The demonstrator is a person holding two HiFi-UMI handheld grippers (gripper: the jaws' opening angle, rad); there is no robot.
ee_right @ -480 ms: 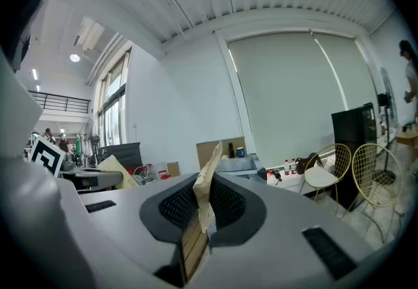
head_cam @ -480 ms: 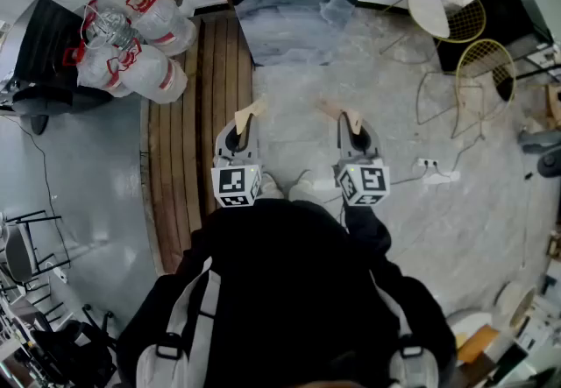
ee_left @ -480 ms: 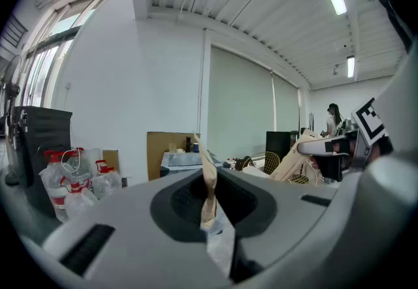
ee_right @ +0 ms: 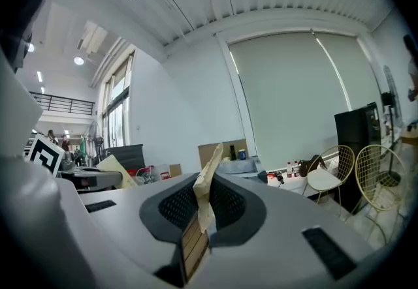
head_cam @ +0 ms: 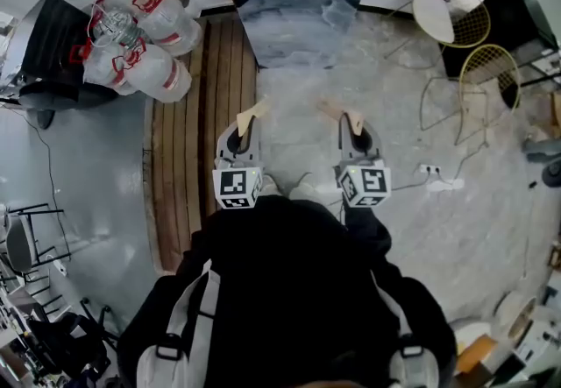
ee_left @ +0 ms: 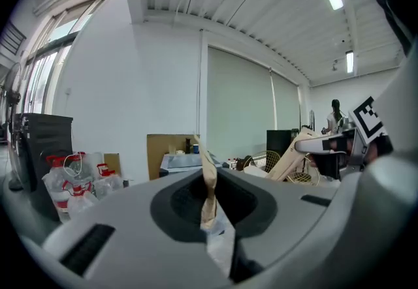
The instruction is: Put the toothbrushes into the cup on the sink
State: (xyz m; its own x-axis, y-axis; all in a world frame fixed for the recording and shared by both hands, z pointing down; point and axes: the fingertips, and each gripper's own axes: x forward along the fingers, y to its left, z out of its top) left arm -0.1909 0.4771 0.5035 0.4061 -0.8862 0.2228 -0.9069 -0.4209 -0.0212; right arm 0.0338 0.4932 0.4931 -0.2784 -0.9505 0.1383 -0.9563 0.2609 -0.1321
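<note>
In the head view I hold both grippers level in front of my body, above the floor. My left gripper (head_cam: 255, 107) has its beige jaws pressed together with nothing between them, and so does my right gripper (head_cam: 330, 108). Both point toward a grey sink unit (head_cam: 294, 10) some way ahead. From the left gripper (ee_left: 209, 173) view the sink unit (ee_left: 183, 162) shows far off, and the right gripper (ee_right: 210, 170) view has it (ee_right: 236, 166) with a small blue cup (ee_right: 242, 154) on top. I see no toothbrush in any view.
A bundle of large plastic bottles (head_cam: 131, 36) and a black chair (head_cam: 39, 53) stand at the left. Wire chairs (head_cam: 460, 23) stand at the right. A wooden floor strip (head_cam: 188, 141) runs beside my left gripper. A power strip (head_cam: 438, 182) lies on the floor at the right.
The head view has shifted slightly. Both grippers stay in the same place with their jaws together.
</note>
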